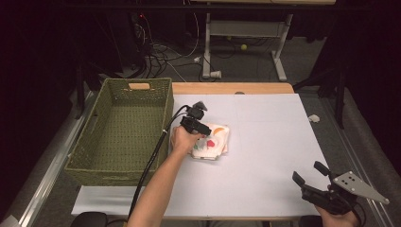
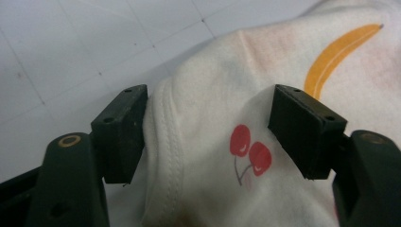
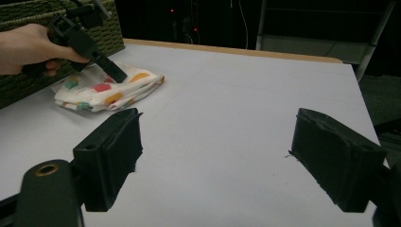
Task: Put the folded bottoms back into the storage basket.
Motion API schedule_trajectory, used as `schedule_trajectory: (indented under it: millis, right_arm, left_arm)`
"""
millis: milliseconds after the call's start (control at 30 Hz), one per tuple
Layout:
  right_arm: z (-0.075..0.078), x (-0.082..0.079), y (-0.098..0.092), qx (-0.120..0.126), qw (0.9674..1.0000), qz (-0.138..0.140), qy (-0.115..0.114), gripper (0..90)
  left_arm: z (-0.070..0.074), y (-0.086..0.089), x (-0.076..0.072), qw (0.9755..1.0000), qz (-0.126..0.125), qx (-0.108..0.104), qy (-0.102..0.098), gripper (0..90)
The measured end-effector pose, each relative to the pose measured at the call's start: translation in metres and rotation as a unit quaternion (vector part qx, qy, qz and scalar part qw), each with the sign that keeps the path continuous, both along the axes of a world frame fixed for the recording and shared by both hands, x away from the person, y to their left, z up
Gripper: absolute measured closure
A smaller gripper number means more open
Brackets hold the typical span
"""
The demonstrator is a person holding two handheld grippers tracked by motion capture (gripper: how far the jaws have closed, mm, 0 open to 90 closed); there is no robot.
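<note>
A folded white cloth point(image 1: 216, 143) printed with coloured fruit lies on the white table sheet point(image 1: 269, 142), just right of the basket. My left gripper point(image 1: 207, 132) points down onto it, held by a hand. In the left gripper view the jaws point(image 2: 208, 127) stand wide and straddle a bulge of the cloth point(image 2: 213, 90) with a cherry print. The left pad sits at the hem and the right pad rests against the fabric. My right gripper point(image 1: 307, 171) hovers open near the table's front right corner with nothing between its fingers point(image 3: 215, 156); from there the cloth point(image 3: 108, 90) lies far left.
A green woven basket point(image 1: 85, 142) stands at the table's left, its inside bare. A wooden table edge point(image 1: 231, 88) runs along the back. A small white object point(image 1: 313, 118) lies off the right edge. Cables and a desk frame sit on the floor behind.
</note>
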State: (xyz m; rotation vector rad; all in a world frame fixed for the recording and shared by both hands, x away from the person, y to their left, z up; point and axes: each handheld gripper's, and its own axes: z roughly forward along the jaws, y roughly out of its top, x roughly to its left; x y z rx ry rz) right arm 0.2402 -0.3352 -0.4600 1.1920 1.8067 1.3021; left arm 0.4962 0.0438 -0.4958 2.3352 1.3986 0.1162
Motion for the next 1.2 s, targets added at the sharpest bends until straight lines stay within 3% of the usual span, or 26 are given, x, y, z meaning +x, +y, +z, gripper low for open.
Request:
schedule_trajectory:
  millis: [333,467,567,933,1200]
  right_arm:
    - [0.000,0.000,0.000,-0.002,1.0000,0.001,0.000,17.6]
    - [0.000,0.000,0.000,-0.001,1.0000,0.001,0.000,17.6]
    - [0.000,0.000,0.000,-0.001,1.0000,0.000,0.000,17.6]
    - [0.000,0.000,0.000,0.000,1.0000,0.000,0.000,17.6]
    - [0.000,-0.001,0.000,0.000,1.0000,0.000,-0.001,17.6]
  left_arm:
    - [0.002,-0.005,-0.008,0.9996,-0.022,-0.018,-0.006,63.0]
    - [0.003,-0.006,-0.008,0.9992,-0.028,-0.027,0.002,70.5]
    - [0.005,-0.007,-0.009,0.9993,-0.026,-0.027,0.003,72.9]
    - [0.031,-0.008,-0.017,0.9977,-0.033,-0.053,-0.027,73.6]
    - [0.048,-0.010,-0.025,0.9962,-0.050,-0.067,-0.027,74.5]
